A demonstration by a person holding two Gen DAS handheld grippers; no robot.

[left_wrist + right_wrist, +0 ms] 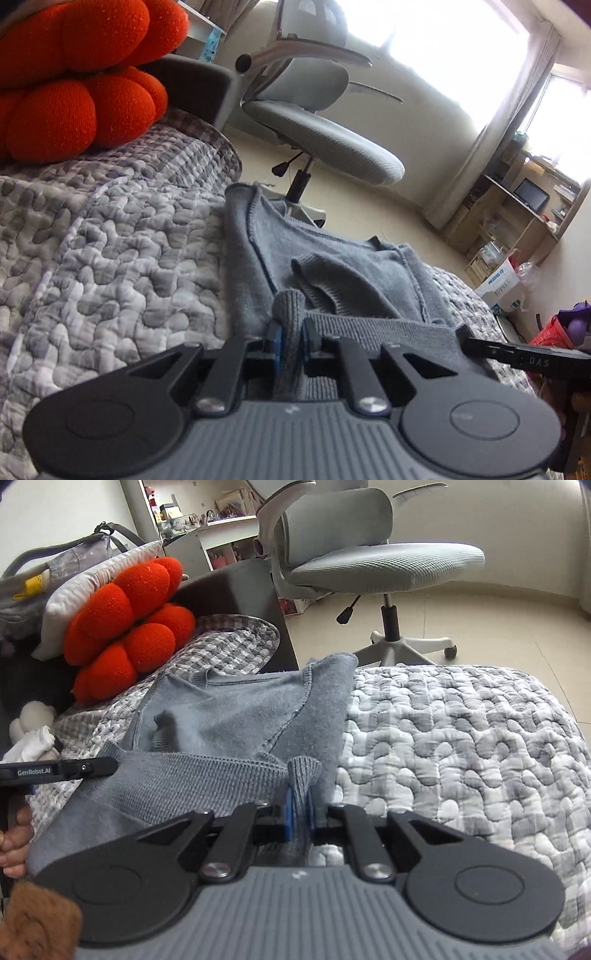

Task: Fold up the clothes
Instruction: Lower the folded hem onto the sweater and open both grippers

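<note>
Claws are both pinching the grey sweater's ribbed hem, left claw [291, 334] and right claw [299, 808] angling downward. Sweater [236, 716] is lying spread over the quilted bed [461, 738], red cushion [125, 624] and office chair [369, 561] sitting beyond.

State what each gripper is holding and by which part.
Both hold the grey sweater by its ribbed hem band: the left gripper pinches a bunched fold at one end, the right gripper pinches the other end.
</note>
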